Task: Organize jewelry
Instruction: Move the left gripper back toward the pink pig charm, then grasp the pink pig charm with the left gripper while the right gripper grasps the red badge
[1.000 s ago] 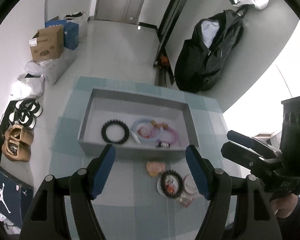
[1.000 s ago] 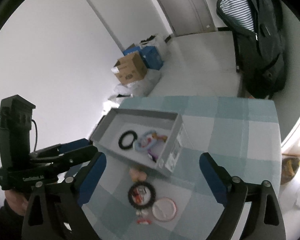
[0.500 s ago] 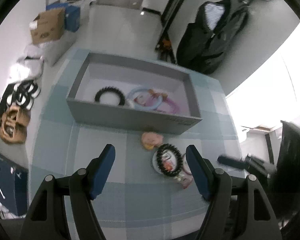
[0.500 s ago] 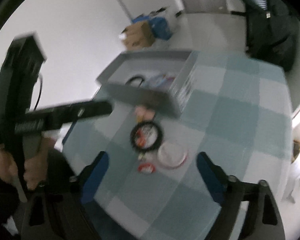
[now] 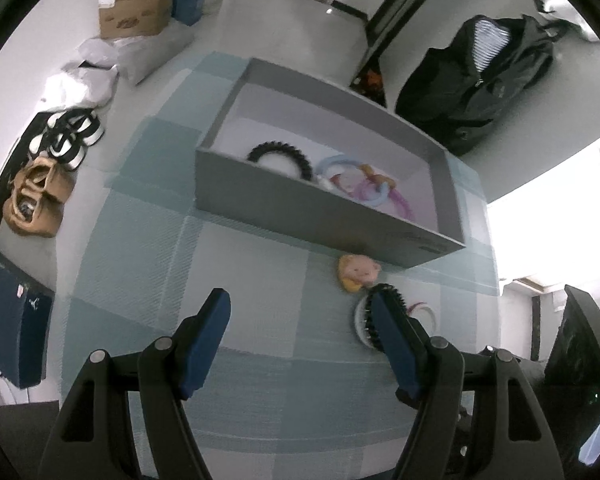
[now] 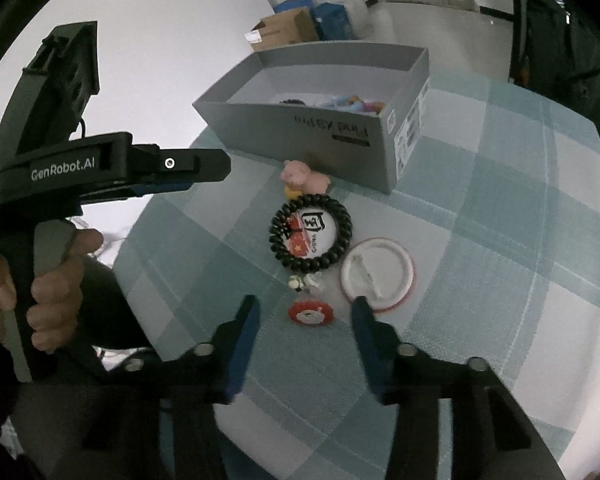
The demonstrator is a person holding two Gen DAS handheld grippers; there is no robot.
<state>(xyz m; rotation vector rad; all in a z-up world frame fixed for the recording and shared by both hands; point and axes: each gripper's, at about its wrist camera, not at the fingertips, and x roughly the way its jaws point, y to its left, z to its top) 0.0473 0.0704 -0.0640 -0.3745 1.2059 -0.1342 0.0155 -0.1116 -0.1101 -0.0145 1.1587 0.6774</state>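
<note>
A grey box point(image 5: 320, 216) point(image 6: 300, 132) stands on the checked cloth and holds a black bead bracelet point(image 5: 280, 156) and pastel rings point(image 5: 364, 188). In front of it lie a pink pig charm point(image 6: 304, 178) point(image 5: 358, 272), a black bead bracelet point(image 6: 310, 232) around a white badge, a red-rimmed white badge point(image 6: 378, 274), a small red badge point(image 6: 311, 314) and small charms point(image 6: 306, 281). My right gripper point(image 6: 306, 312) is open, low over the small red badge. My left gripper point(image 5: 300, 312) is open and empty above the cloth; it also shows side-on in the right wrist view point(image 6: 204, 170).
The table with the checked cloth point(image 6: 500, 220) ends at the left and right. On the floor are cardboard boxes point(image 5: 136, 8), shoes point(image 5: 68, 136) and a black bag point(image 5: 480, 76) by the wall.
Both grippers have come down and closer to the table. The right gripper has narrowed somewhat and now sits over the small red badge. The left gripper has shifted left of the jewelry.
</note>
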